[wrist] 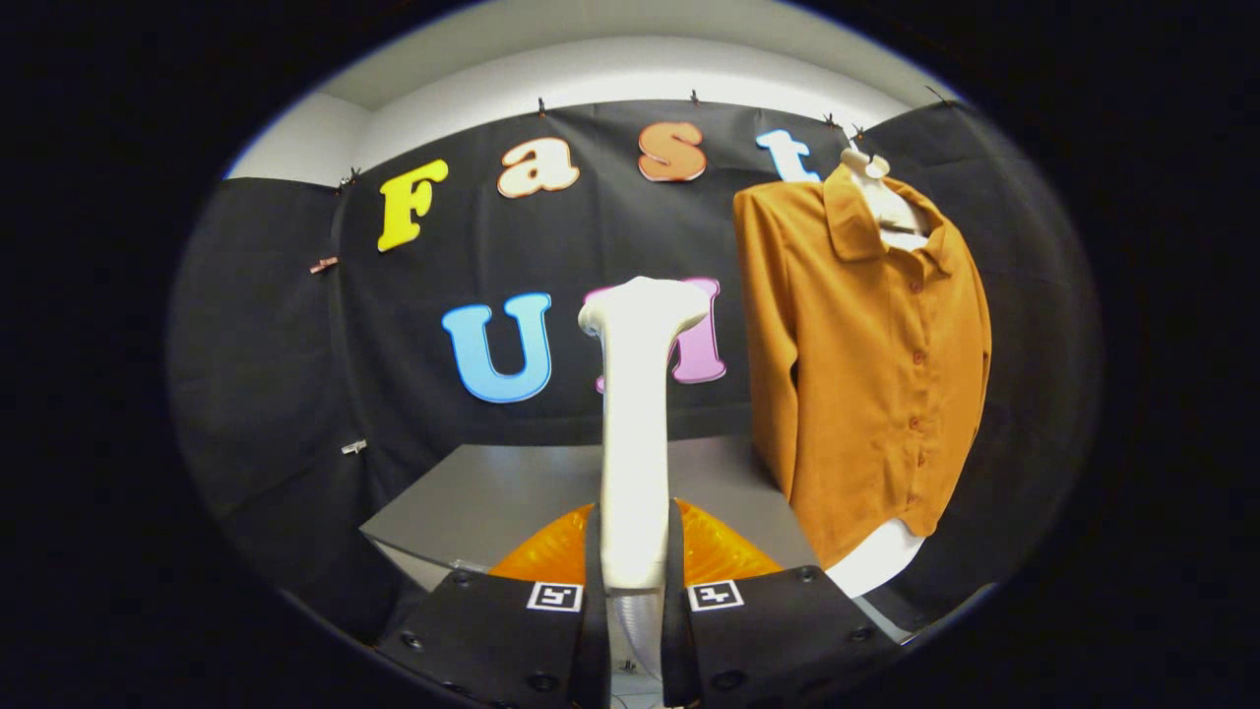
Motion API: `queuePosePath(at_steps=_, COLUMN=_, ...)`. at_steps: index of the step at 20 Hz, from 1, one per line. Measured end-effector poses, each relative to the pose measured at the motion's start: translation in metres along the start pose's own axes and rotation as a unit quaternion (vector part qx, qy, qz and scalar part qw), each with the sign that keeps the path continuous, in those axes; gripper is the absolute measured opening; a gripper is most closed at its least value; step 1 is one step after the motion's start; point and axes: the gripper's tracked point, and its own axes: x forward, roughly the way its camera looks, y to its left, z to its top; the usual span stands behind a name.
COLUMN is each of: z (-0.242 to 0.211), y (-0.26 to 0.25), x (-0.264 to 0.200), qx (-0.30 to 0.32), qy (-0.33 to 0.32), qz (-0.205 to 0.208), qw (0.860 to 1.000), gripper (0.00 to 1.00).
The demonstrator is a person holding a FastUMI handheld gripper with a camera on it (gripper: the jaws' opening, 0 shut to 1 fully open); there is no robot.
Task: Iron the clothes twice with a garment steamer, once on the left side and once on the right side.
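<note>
Tool (pixel 630 591) is clenched on the white garment steamer (pixel 635 423), held upright above the grey desk (pixel 492 492), with the orange shirt (pixel 866 364) hanging beyond to the right, apparently untouched; approach step in hand, next requiring the head brought against the fabric.

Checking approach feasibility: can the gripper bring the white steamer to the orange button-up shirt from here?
Probably yes. The gripper is shut on the white steamer handle, and nothing stands between it and the orange shirt.
</note>
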Motion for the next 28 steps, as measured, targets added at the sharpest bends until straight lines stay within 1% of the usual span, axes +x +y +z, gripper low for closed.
queuePosePath(at_steps=3, z=0.027, y=-0.025, x=-0.024, qx=-0.015, qy=-0.054, qz=-0.008, qw=0.998, gripper=0.24)
queuePosePath(at_steps=7, z=0.059, y=-0.062, x=-0.048, qx=-0.037, qy=-0.118, qz=-0.012, qw=0.992, gripper=0.24)
queuePosePath(at_steps=13, z=0.073, y=-0.134, x=-0.052, qx=-0.028, qy=-0.170, qz=-0.039, qw=0.984, gripper=0.23)
queuePosePath(at_steps=20, z=0.045, y=-0.205, x=-0.007, qx=-0.014, qy=-0.147, qz=-0.056, qw=0.987, gripper=0.23)
queuePosePath(at_steps=24, z=0.028, y=-0.218, x=0.021, qx=-0.018, qy=-0.136, qz=-0.042, qw=0.990, gripper=0.24)
queuePosePath(at_steps=28, z=0.003, y=-0.230, x=0.049, qx=-0.015, qy=-0.105, qz=-0.048, qw=0.993, gripper=0.24)
